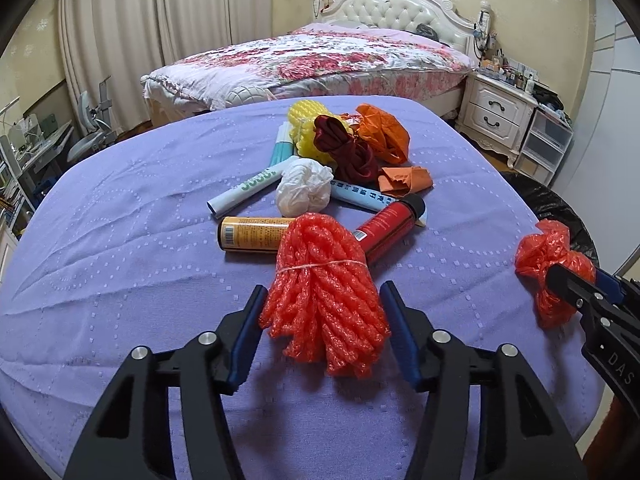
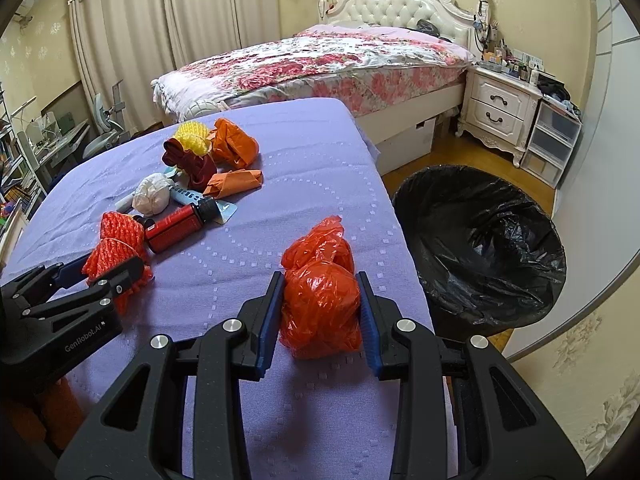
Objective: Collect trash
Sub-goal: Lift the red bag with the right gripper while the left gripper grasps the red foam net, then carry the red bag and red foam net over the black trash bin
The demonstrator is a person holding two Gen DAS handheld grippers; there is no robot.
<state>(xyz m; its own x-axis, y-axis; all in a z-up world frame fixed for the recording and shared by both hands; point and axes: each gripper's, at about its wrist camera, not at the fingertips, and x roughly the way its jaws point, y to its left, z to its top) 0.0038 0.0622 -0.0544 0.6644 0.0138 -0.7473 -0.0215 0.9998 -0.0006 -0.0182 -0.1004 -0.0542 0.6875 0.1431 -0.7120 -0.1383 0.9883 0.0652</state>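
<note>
Our left gripper [image 1: 324,312] squeezes the red foam net bundle [image 1: 324,300]. Our right gripper [image 2: 320,312] pinches the red plastic bag [image 2: 320,292] beside the black-lined bin [image 2: 480,240].

Both tools look the same. The left gripper [image 1: 323,312] has two black plastic arms with long cut-out openings, and each finger carries a dark blue ribbed pad on its inner face. Round silver screws sit at the joints, two on each side. The right gripper [image 2: 320,308] has the same black frame, blue pads and silver screws. White letters "GenRobot.AI" are printed on the left gripper's black body, and "DAS" on the right one.
</note>
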